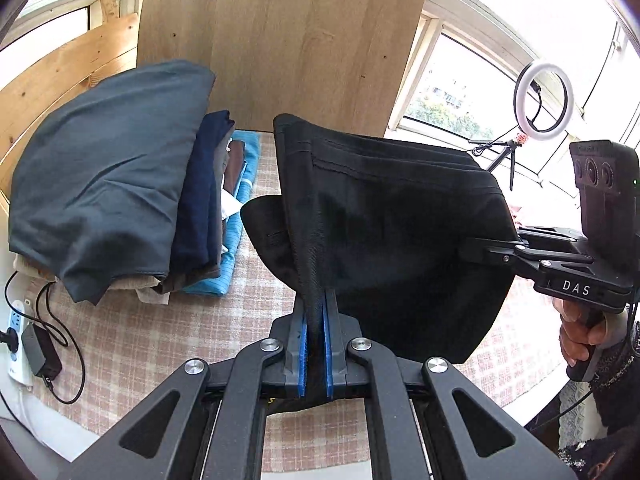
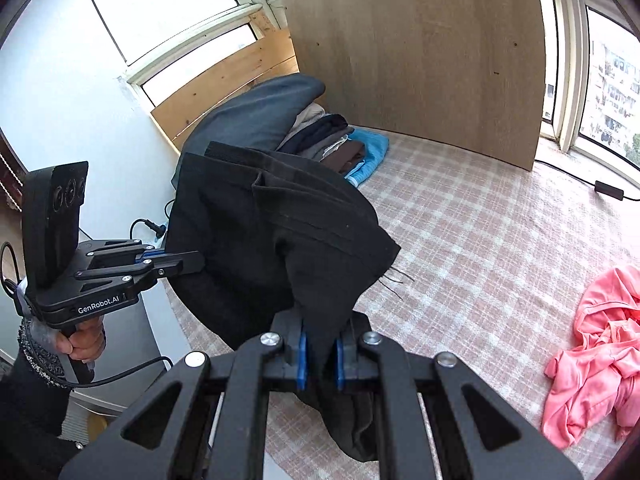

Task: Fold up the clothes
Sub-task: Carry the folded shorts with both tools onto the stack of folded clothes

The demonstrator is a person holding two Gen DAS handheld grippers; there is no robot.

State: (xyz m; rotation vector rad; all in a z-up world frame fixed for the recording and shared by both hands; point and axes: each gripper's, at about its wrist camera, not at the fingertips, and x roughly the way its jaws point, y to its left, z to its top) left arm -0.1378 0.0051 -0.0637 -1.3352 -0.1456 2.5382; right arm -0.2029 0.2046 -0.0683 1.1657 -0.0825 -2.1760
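Clamped between the blue pads of each gripper is the same black garment (image 1: 400,240): the left gripper (image 1: 316,344) has its jaws clenched on one bunched edge, and the right gripper (image 2: 320,356) has its jaws clenched on another. The garment hangs between the two, clear of the table (image 2: 480,248) with its checked cloth, and already lies in several layers, with stacked hems showing along its top edge.

As a judgement, the work looks well along. A stack (image 1: 104,176) of folded clothes, with a big slate-blue piece on top and darker and bright blue ones beneath, sits at the far left of the table against the wooden board (image 1: 280,40). The black garment seems mid-fold or ready to be carried to that stack. One pink garment (image 2: 600,352) lies crumpled and unfolded on the table, so at least that piece is left.

The views differ. Only the right wrist view shows the pink garment, loose threads at the black garment's corner, and the person's left hand (image 2: 84,344) on the handle of its gripper. Only the left wrist view shows the ring light (image 1: 543,101) on its small tripod by the window, the white power strip (image 1: 18,340) with its adapter at the table's near left edge, and the person's right hand (image 1: 580,336).
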